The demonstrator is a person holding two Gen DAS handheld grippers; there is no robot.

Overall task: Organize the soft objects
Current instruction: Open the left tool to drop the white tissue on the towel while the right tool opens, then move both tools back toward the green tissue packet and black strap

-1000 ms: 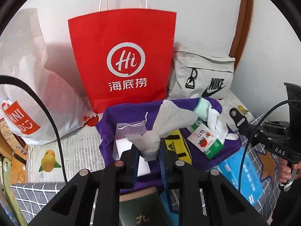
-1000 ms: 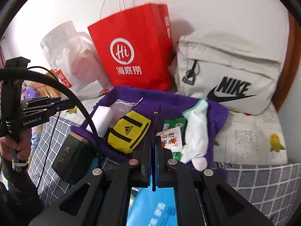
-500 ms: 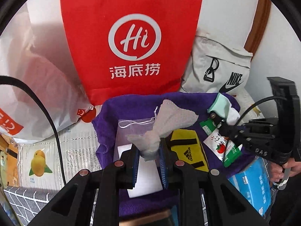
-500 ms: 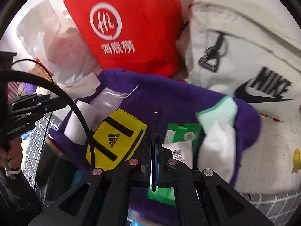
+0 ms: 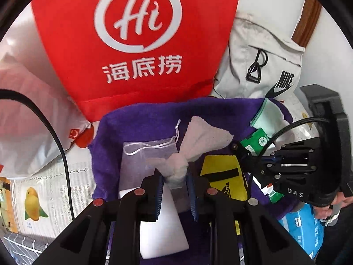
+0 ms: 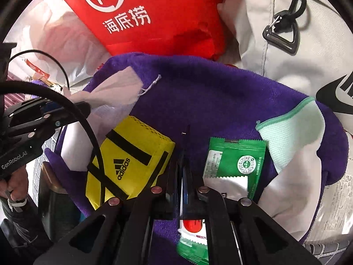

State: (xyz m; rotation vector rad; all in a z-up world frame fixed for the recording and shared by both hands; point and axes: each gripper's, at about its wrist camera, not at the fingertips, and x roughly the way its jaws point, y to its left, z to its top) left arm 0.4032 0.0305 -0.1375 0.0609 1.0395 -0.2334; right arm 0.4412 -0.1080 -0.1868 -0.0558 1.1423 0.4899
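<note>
Purple towel (image 6: 220, 92) – bears yellow pouch (image 6: 132, 161) at 9 o'clock, green sachet (image 6: 238, 161) at 3. Left gripper (image 5: 175, 183) clenches grey cloth (image 5: 198, 141); right gripper (image 6: 182, 170) closed, empty.

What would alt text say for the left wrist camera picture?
The left claw pinches a crumpled white cloth above a purple towel strewn with a yellow pouch and a mesh bag. A red paper bag stands behind.

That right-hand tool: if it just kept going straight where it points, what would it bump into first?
Probably the purple towel, on the bare strip between the yellow pouch and the green packet. Depth is hard to judge.
</note>
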